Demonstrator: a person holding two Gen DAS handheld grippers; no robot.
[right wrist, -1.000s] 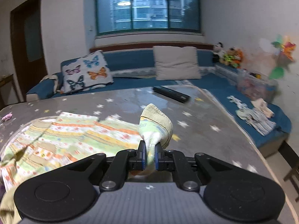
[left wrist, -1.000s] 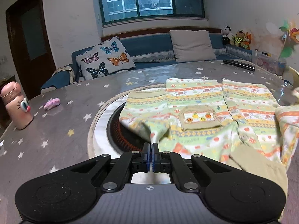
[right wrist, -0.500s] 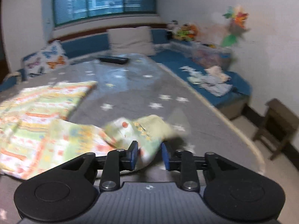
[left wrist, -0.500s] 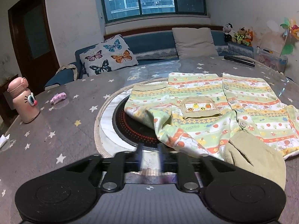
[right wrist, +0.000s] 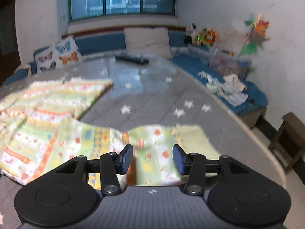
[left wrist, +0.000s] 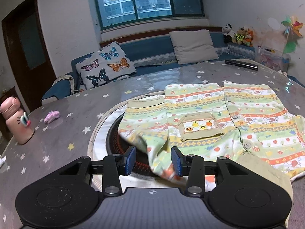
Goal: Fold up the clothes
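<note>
The desk (left wrist: pixel 57 139), a wide round top under a grey star-print cover, fills everything ahead of both claws. Spread over it, ahead and to the right of the left claw (left wrist: pixel 153 159), lies the striped child's garment (left wrist: pixel 253 118), front side up, its buttoned placket running away from the claw and a small patch pocket (left wrist: pixel 200 126) just beyond the tips. The left sleeve (left wrist: pixel 146 122) is already laid inward across the body, its cuff end pointing away; its nearer edge drapes between the left claw's blue pads, which stand apart and are spreading wider, touching no cloth.

In the right wrist view, the right sleeve (right wrist: pixel 152 143) lies flat on the desk directly in front of and beneath the right claw (right wrist: pixel 152 157); the body of the garment sits off to that claw's left. Its jaws are likewise parting, with fabric under the gap but nothing pinched.

The step in hand looks like the release after placing the sleeves. To do it well, let each claw open fully before pulling back, then lift straight up and away so the pads do not drag cloth and undo the lay. The right sleeve seems to point outward, so it probably needs regripping near the cuff and carrying across the placket.

A pink bottle (left wrist: pixel 15 122) stands far left of the left claw, and a remote (left wrist: pixel 241 64) lies well beyond the garment, both clear of the work.
</note>
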